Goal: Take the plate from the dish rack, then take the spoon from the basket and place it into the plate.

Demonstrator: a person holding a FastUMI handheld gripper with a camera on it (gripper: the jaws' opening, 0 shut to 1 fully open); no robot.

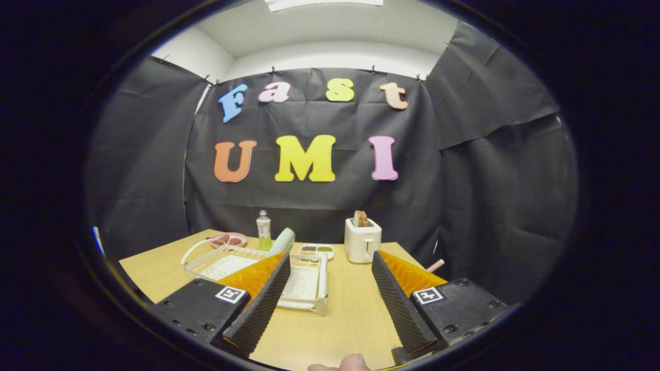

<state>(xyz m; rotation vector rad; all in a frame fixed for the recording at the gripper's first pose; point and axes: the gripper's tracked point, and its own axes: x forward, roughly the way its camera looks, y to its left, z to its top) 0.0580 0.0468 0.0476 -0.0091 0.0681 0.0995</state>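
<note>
Gripper [330,257] is hanging wide open over the wooden table [340,319], nothing between its two ridged fingers [268,293], so it's released and empty. A fingertip of whoever's holding it [353,363] pokes in at the very bottom.

Progress-wise I'd say basically nothing is done yet. The white wire dish rack [309,283] sits just ahead of the left finger, partly hidden behind it, and the pale green plate [282,241] looks like it's still standing on edge at the rack's back end, just beyond the left fingertip. So the plate still has to come out, then the spoon. Can't pick out the spoon or a basket for sure from here.

Other stuff further back: a pink dish [228,240], a bottle [263,230], a small tray [316,250], and a toaster [362,239] beyond the gap between the fingers, closer to the right one.
</note>
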